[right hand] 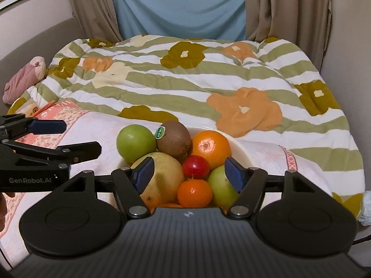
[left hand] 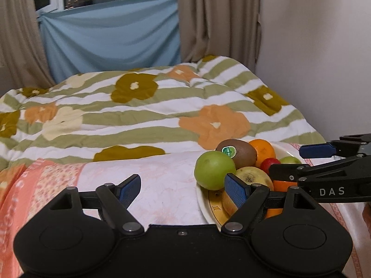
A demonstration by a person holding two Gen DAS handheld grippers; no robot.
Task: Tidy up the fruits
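Observation:
A white bowl (right hand: 238, 148) on a pink cloth holds piled fruit: a green apple (right hand: 135, 141), a kiwi with a sticker (right hand: 174, 139), a large orange (right hand: 211, 146), a small red fruit (right hand: 196, 166), a yellow pear (right hand: 162, 178), a small orange (right hand: 194, 192) and a second green fruit (right hand: 220, 188). My right gripper (right hand: 191, 173) is open, its jaws just above the pile, holding nothing. My left gripper (left hand: 183, 188) is open and empty, left of the bowl (left hand: 281, 149), its right pad beside the green apple (left hand: 214, 170). The kiwi (left hand: 237, 154) lies behind it.
The pink patterned cloth (left hand: 150, 180) covers the surface under the bowl. A striped floral quilt (right hand: 185, 81) lies behind. Curtains (right hand: 289, 7) and a blue sheet (right hand: 178, 4) hang at the back. A pink plush (right hand: 23, 78) sits at the far left. The wall (left hand: 320, 46) is to the right.

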